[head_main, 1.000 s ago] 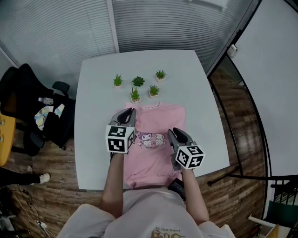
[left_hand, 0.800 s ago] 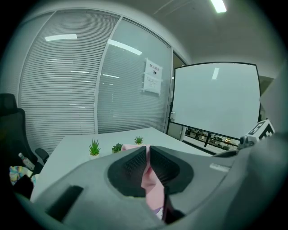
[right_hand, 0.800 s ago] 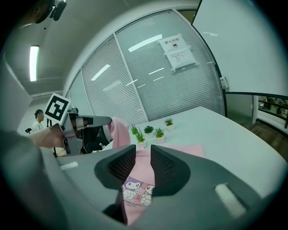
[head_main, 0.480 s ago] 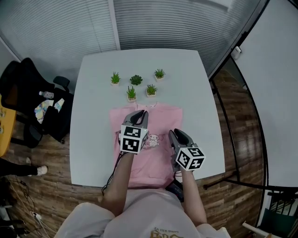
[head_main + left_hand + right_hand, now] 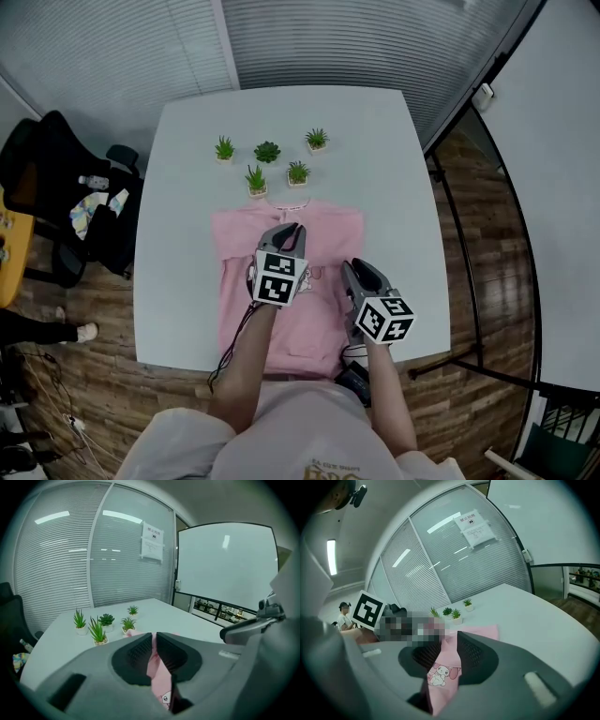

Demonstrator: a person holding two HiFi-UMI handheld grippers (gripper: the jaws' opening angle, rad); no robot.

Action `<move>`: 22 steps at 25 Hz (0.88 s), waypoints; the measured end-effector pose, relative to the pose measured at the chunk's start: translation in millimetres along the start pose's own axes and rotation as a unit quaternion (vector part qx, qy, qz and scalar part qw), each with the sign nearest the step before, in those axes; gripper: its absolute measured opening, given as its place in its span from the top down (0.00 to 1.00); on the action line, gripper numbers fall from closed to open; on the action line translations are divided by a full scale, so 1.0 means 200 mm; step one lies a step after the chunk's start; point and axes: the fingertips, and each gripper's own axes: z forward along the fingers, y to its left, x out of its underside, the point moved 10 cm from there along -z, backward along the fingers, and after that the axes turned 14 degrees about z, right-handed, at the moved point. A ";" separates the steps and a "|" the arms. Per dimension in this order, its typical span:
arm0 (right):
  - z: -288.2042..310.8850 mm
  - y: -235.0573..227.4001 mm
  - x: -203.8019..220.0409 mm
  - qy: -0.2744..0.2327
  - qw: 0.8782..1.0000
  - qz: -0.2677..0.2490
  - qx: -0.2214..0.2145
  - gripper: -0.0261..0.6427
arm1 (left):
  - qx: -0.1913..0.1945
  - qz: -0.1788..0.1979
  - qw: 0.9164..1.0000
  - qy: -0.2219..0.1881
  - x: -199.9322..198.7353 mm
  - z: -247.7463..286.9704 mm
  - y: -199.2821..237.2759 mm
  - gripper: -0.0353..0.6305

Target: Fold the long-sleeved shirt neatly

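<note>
A pink shirt (image 5: pixel 323 234) with a cartoon print lies flat on the white table (image 5: pixel 183 187), collar toward the far side. My left gripper (image 5: pixel 292 228) hovers over the shirt's middle. In the left gripper view its jaws stand almost together on a fold of the pink cloth (image 5: pixel 157 670). My right gripper (image 5: pixel 354 269) is over the shirt's lower right part. In the right gripper view its jaws pinch a bunch of the printed cloth (image 5: pixel 442 674). The sleeves cannot be made out.
Several small potted plants (image 5: pixel 267 152) stand just beyond the collar. A black chair (image 5: pixel 56 187) with a bag is left of the table. The table's near edge (image 5: pixel 187 361) runs close to the person's body. A glass wall with blinds (image 5: pixel 117 564) is behind.
My left gripper has travelled right, from the shirt's left edge to over its middle, still holding pink cloth. The shirt's left side is now uncovered. The right gripper shifted only slightly.
</note>
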 end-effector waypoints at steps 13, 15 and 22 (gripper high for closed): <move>-0.01 -0.15 0.04 0.029 0.999 -0.011 -0.011 0.79 | 0.009 0.092 0.992 0.082 0.15 0.30 -0.22 0.89; -0.02 -0.18 0.04 0.032 0.999 -0.009 -0.011 0.79 | 0.014 0.133 0.986 0.097 0.17 0.34 -0.26 0.89; -0.05 -0.23 0.05 0.036 0.999 -0.005 -0.013 0.79 | 0.048 0.176 0.975 0.127 0.23 0.40 -0.37 0.76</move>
